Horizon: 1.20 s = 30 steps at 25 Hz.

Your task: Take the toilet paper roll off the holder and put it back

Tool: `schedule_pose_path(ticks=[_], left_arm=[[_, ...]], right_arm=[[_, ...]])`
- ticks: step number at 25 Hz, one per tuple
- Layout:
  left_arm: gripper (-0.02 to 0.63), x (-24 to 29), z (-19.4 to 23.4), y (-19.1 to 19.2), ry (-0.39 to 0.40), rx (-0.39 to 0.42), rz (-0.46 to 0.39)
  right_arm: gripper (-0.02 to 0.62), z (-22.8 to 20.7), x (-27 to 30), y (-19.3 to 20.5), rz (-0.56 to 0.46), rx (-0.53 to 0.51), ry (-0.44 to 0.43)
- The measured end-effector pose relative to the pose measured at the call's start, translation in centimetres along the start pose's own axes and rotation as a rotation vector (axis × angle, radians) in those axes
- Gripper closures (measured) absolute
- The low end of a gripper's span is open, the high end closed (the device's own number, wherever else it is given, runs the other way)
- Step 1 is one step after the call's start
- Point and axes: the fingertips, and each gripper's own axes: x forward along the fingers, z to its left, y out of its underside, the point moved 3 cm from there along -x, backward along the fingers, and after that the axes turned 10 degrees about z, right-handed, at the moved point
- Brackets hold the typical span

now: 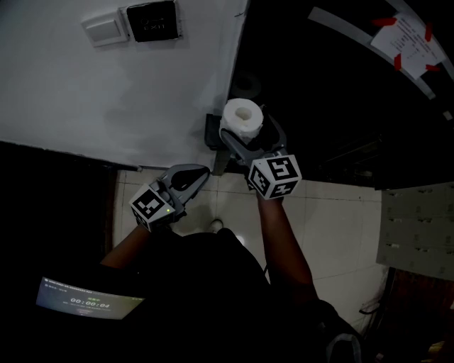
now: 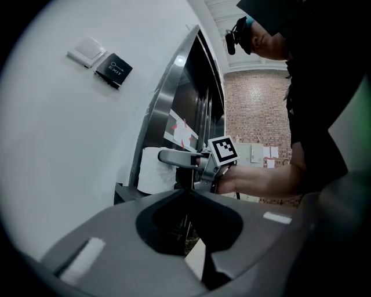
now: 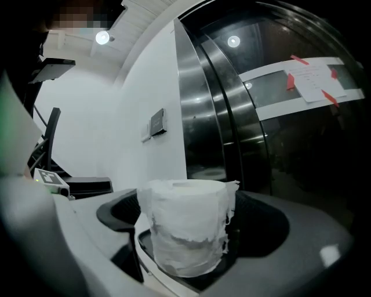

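Note:
A white toilet paper roll point(image 1: 241, 117) stands upright on a black holder point(image 1: 212, 132) fixed at the wall's corner. My right gripper point(image 1: 246, 133) reaches around it, one jaw on each side. In the right gripper view the roll point(image 3: 185, 229) fills the gap between the wide-spread jaws, and the dark pads point(image 3: 116, 216) stand a little off its sides, so the gripper is open. My left gripper point(image 1: 201, 173) hangs lower left of the holder, shut and empty. From the left gripper view I see the roll point(image 2: 155, 171) and a right gripper finger point(image 2: 177, 158) beside it.
The white wall carries a light switch point(image 1: 105, 28) and a black exit button point(image 1: 151, 21). A steel frame and a dark glass door with a taped paper notice point(image 1: 408, 39) stand right of the holder. Tiled floor point(image 1: 333, 234) lies below.

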Motion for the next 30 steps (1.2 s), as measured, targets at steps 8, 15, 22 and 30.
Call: schedule_pose_path(ticks=[8, 15, 22, 30], left_arm=[[0.603, -0.4, 0.2, -0.3, -0.011, -0.024, 0.012], [0.603, -0.7, 0.5, -0.2, -0.025, -0.026, 0.007], [0.603, -0.7, 0.4, -0.2, -0.022, -0.020, 0.000], [0.603, -0.5, 0.2, -0.1, -0.013, -0.017, 0.002]], right_arm=[[0.100, -0.5, 1.8, 0.3, 0.065, -0.020, 0.008], [0.141, 0.1, 2.4, 0.4, 0.064, -0.021, -0.002], [0.149, 0.0, 2.2, 0.3, 0.053, -0.004, -0.012], [0.149, 0.1, 1.1, -0.6, 0.045, -0.009, -0.014]])
